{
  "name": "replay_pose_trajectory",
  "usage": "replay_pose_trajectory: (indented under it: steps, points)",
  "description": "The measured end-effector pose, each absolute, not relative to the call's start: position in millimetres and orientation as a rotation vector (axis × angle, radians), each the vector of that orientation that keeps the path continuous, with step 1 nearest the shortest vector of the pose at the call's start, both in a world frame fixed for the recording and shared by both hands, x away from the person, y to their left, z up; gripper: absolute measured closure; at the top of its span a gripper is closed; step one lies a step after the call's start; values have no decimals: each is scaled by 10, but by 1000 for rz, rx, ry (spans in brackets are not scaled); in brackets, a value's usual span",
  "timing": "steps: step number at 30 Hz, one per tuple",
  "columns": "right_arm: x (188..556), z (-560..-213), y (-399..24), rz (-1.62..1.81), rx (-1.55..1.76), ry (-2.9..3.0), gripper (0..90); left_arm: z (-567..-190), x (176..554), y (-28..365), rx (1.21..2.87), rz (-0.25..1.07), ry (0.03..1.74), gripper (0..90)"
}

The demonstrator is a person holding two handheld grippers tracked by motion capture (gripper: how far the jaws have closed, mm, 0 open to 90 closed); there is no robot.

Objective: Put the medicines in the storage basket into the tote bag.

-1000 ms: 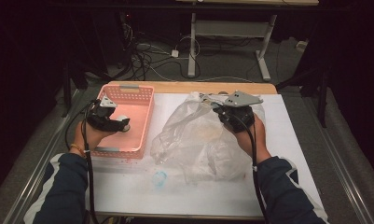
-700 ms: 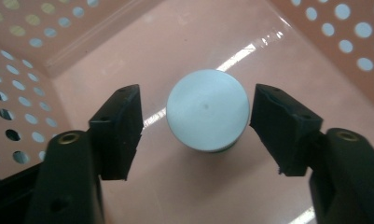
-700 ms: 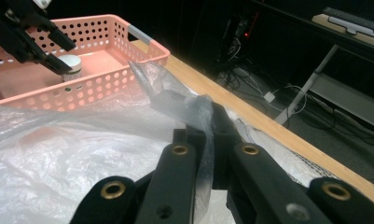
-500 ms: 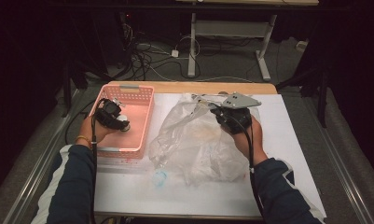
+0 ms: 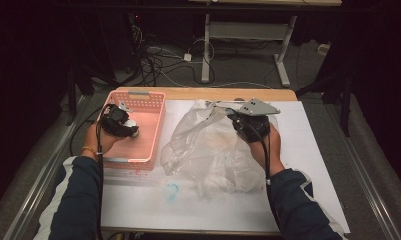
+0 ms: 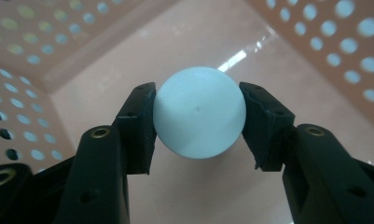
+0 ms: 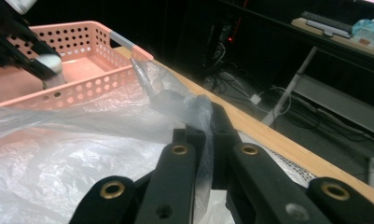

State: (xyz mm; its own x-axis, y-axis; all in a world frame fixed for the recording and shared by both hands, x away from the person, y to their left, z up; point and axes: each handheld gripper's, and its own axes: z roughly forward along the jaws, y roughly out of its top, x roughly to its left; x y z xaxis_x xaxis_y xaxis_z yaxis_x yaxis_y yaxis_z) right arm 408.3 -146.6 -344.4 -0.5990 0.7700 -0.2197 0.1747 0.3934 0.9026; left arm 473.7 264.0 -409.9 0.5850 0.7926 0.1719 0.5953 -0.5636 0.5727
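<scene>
Pink perforated basket (image 5: pixel 147 131), white ball (image 6: pixel 199 112), clear bag (image 5: pixel 208 150).

The right tool (image 7: pixel 204 135) is pinching a fold of the clear plastic bag (image 7: pixel 72 154), with its two black jaws closed together on the film and a strip of it sticking up between them. The rest of the bag is spreading out crumpled to the left over the white bench (image 7: pixel 287 165) top. Behind it, the pink perforated basket (image 7: pixel 96 77) is sitting near the bench's wooden far edge. Over the basket's left end, the other tool (image 7: pixel 47 63) is reaching in and holding something pale. Past the bench edge it's dark, with cables and a metal table frame on the floor.
</scene>
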Motion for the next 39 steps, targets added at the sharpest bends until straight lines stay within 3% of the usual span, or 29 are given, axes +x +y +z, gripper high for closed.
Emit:
replay_pose_trajectory:
  steps: [12,19,39]
  points:
    - [4071,-3446,-1403,1165,811,1979,900,-3590,4128,2503,2106,693,887,480]
    - [4105,-3466,-1367,1131,823,1964,900,-3482,3818,2260,2085,684,741,480]
    - [4186,-3543,-1328,1088,840,1975,900,-3368,3409,1566,2028,602,463,480]
